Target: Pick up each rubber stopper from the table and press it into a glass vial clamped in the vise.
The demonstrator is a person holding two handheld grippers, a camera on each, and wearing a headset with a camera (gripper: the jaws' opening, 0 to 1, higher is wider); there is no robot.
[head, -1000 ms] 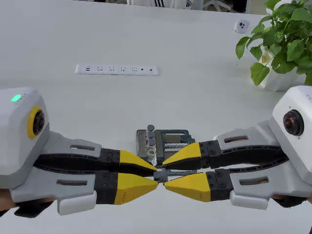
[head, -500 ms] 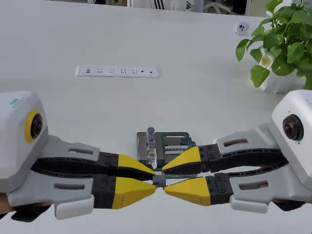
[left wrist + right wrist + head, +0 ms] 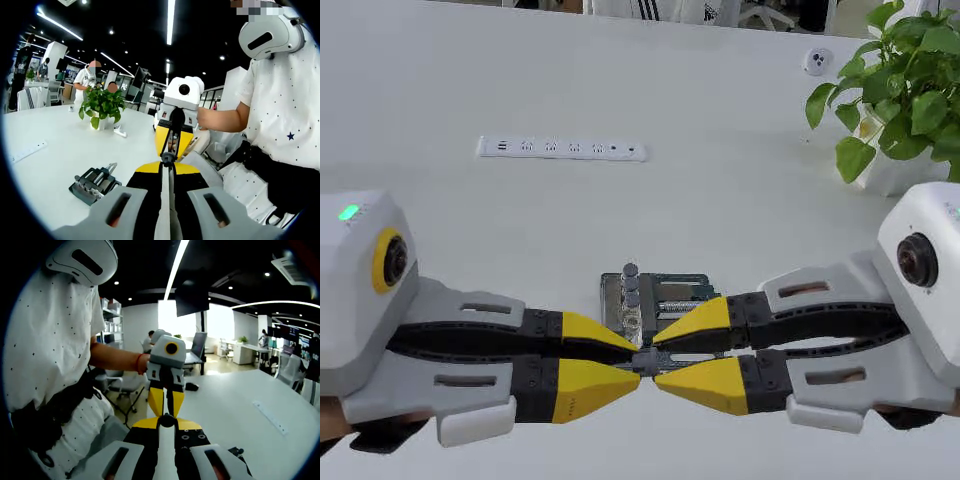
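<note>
A small grey rubber stopper [image 3: 646, 363] hangs above the table, pinched where the two yellow-tipped grippers meet tip to tip. My left gripper [image 3: 634, 366] comes in from the left and is shut on it. My right gripper [image 3: 659, 362] comes in from the right and is also shut on it. The stopper shows at the jaw tips in the left gripper view [image 3: 168, 158] and as a dark round knob in the right gripper view [image 3: 166, 420]. Just behind the tips the small vise [image 3: 675, 296] stands on the table, clamping a row of glass vials [image 3: 631, 300] with grey stoppers on top.
A white power strip [image 3: 561, 148] lies farther back on the white table. A potted plant [image 3: 905, 80] stands at the right rear, with a small white round device [image 3: 817, 61] beside it. The vise [image 3: 94, 182] sits low and to the left in the left gripper view.
The two pairs of tips have drawn closer together, so less of the stopper shows between them. Both grippers stay in front of the vise; the view has shifted slightly.
</note>
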